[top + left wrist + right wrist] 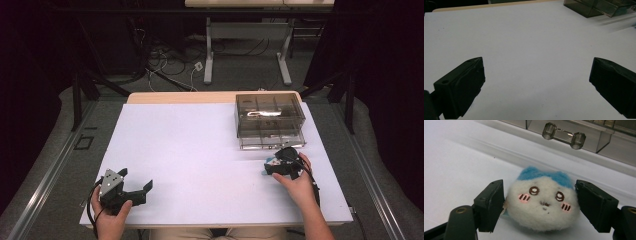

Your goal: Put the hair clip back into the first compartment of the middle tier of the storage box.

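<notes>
A small round plush toy (541, 203), white with a blue top and a stitched face, lies on the white table sheet (200, 150) just in front of a smoky clear plastic box (270, 120). My right gripper (540, 200) has one jaw pressed against each side of the toy. In the high view the right gripper (274, 167) sits near the box's front, with the toy (270, 161) at its tip. The left gripper (135, 179) rests at the front left of the sheet. Its jaws stand wide open over bare sheet in the left gripper view (536, 77).
The box has several compartments, and a drawer handle (564, 135) on its front faces the toy. The box corner (596, 6) lies far ahead of the left gripper. Beyond the table stand desk legs (208, 55) and floor cables (165, 60).
</notes>
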